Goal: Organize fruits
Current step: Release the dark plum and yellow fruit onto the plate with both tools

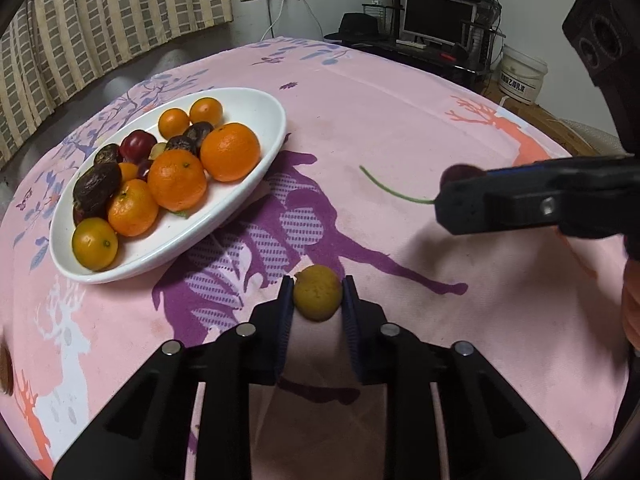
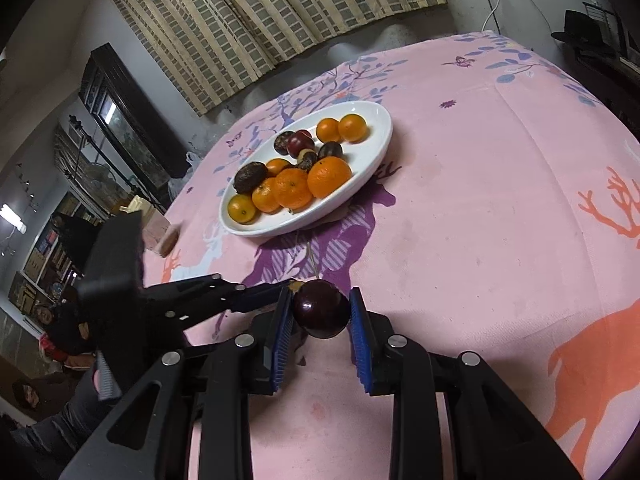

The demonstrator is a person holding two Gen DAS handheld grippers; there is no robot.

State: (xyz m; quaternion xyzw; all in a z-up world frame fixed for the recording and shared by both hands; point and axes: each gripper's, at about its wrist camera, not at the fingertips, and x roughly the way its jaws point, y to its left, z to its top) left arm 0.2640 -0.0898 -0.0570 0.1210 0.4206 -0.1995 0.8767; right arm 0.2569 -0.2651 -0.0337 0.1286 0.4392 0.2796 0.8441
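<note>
Now, fruit in our left gripper: we hold a small yellow fruit (image 1: 318, 298) between the two fingers of the left gripper (image 1: 317, 300). The jaws are closed in on it and touch it on both sides. It hangs near us, over the pink cloth (image 1: 400, 128).
Fruit in our right gripper: we hold a dark purple plum (image 2: 321, 309) in the right gripper (image 2: 321, 312). The jaws press it from both sides. It is also near us, above the cloth, not yet over the plate.
Plate: the white plate (image 1: 264, 100) sits far and to the left on the cloth. It already has lots of fruit in it.
Fruit on the plate: we see big oranges (image 1: 230, 151), small oranges (image 1: 94, 243), a red plum (image 1: 137, 145) and some dark wrinkly fruits (image 1: 96, 188). They lie packed close together, touching each other.
Green stem: a thin green stem (image 1: 384, 188) lies on the cloth to the right of the plate, by itself.
Done so far: we think most of the job is done, because most fruit is in the plate.
Left to do: we think the two fruits we hold must go in the plate. We see no other loose fruit on the cloth in these views.
Room: there is bare white space at the far end and near edge of the plate.
</note>
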